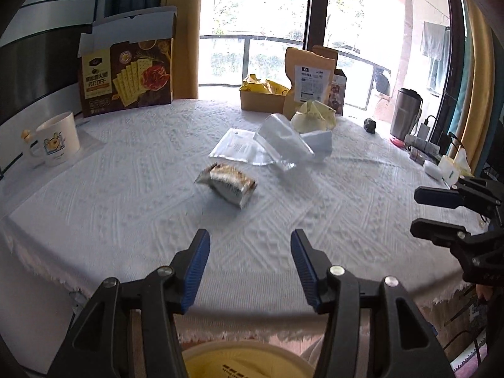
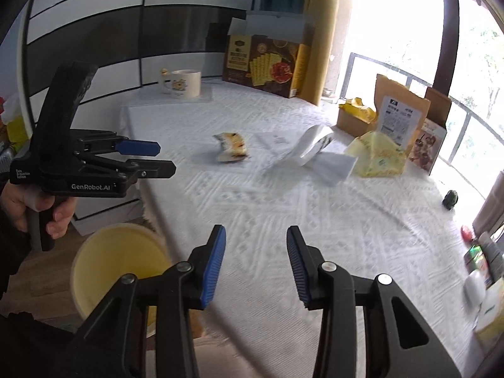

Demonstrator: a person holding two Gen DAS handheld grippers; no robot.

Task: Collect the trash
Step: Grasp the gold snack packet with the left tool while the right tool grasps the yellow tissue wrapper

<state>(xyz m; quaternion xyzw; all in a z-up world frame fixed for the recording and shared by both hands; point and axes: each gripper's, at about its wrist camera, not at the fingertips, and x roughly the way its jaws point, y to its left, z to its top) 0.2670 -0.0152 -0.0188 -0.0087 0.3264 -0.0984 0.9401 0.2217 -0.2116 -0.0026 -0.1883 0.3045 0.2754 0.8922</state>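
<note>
A crumpled snack wrapper [image 1: 227,183] lies mid-table; it also shows in the right wrist view [image 2: 231,147]. Beyond it lie clear plastic bags [image 1: 277,146], white paper [image 1: 319,143] and a pale yellow bag [image 1: 313,116]; the same pile shows in the right wrist view [image 2: 318,154]. A yellow bin [image 2: 116,267] stands on the floor below the table's near edge, also visible in the left wrist view [image 1: 245,362]. My left gripper [image 1: 250,245] is open and empty above the near edge. My right gripper [image 2: 255,242] is open and empty, to the right of the left one [image 2: 163,157].
White textured tablecloth [image 1: 126,214] covers the table. A cracker box [image 1: 126,72] and mug [image 1: 55,140] stand at the back left. A cardboard box [image 1: 263,94], kraft pouch [image 1: 307,78], steel tumbler [image 1: 404,113] and small items [image 1: 441,160] line the back and right.
</note>
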